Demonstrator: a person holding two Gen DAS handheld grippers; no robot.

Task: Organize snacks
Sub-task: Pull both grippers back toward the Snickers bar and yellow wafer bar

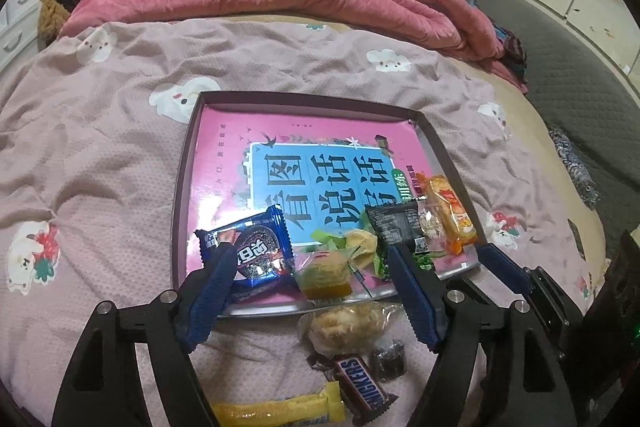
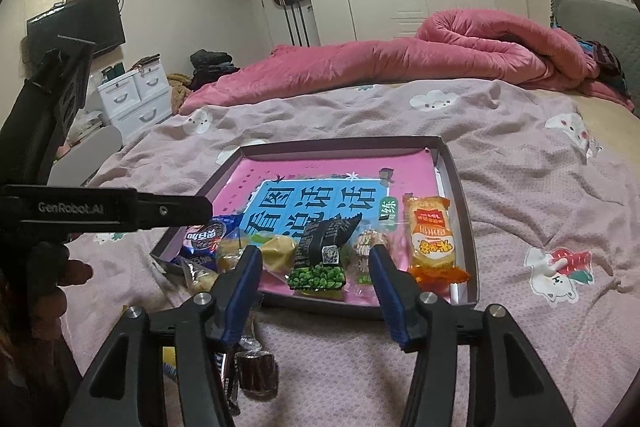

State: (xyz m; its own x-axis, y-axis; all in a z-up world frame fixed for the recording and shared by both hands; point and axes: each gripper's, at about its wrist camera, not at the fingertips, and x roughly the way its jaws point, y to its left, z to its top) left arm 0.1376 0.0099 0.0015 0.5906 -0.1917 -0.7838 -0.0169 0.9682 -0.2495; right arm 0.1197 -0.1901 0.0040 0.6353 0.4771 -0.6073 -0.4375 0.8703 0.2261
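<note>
The tray (image 1: 188, 163) lay on the bed (image 1: 100, 147), a book (image 1: 320, 171) flat inside it. Along the tray's near edge sat a row of snacks: cookie packet (image 1: 256, 251) leftmost, pea packet (image 2: 320, 255) near the middle, cracker packet (image 2: 434, 239) rightmost. Before the tray, on the bed, lay the Snickers bar (image 1: 362, 389) and a wafer stick (image 1: 280, 411).

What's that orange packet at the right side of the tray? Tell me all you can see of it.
The orange packet is a sealed, glossy plastic snack wrapper with crimped, jagged ends, a clear window showing pale contents, a red label and yellow lettering. It lies flat and lengthwise in the tray, along the right wall at the near right corner. Its left edge lies next to a small clear-wrapped sweet; whether they touch is unclear. Neither tool touches it; the right tool hangs open just to its left.
</note>
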